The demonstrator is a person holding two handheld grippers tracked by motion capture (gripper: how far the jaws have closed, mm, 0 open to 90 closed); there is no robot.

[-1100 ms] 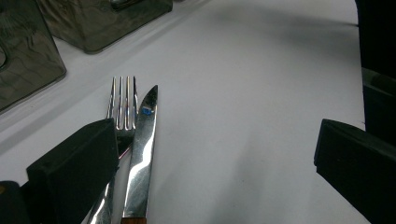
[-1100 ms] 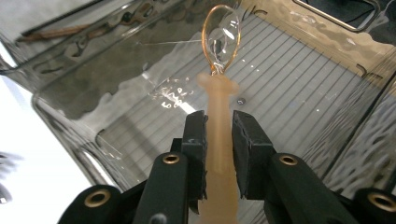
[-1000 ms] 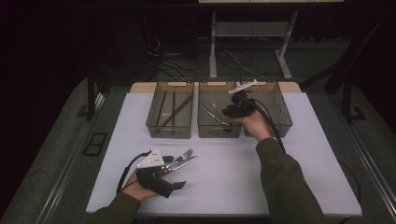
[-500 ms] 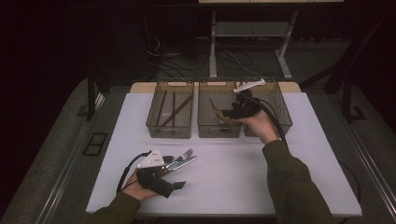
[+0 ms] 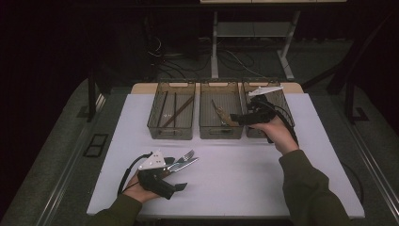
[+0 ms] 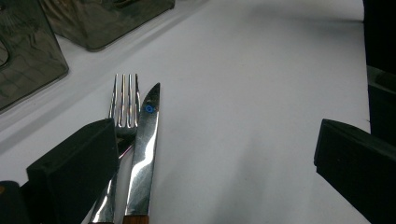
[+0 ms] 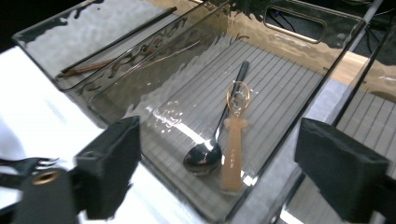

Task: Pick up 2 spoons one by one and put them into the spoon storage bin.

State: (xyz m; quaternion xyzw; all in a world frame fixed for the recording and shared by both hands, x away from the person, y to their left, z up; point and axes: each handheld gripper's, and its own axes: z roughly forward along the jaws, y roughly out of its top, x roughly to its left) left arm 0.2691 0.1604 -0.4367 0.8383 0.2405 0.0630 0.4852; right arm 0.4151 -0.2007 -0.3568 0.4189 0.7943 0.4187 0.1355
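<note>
Two spoons (image 7: pixel 219 140) are lying in the middle bin (image 5: pixel 221 129) | right gripper (image 5: pixel 237 117) is hovering there, jaws wide | fork (image 6: pixel 122 105) and knife (image 6: pixel 144 144) are waiting near the table's front edge by the left gripper (image 5: pixel 181 176), jaws wide.

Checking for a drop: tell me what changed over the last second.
The right gripper moved left over the middle bin; its fingers are open, and two spoons lie in the bin below. Whether it released one is unclear. The left gripper, fork and knife stayed put.
</note>
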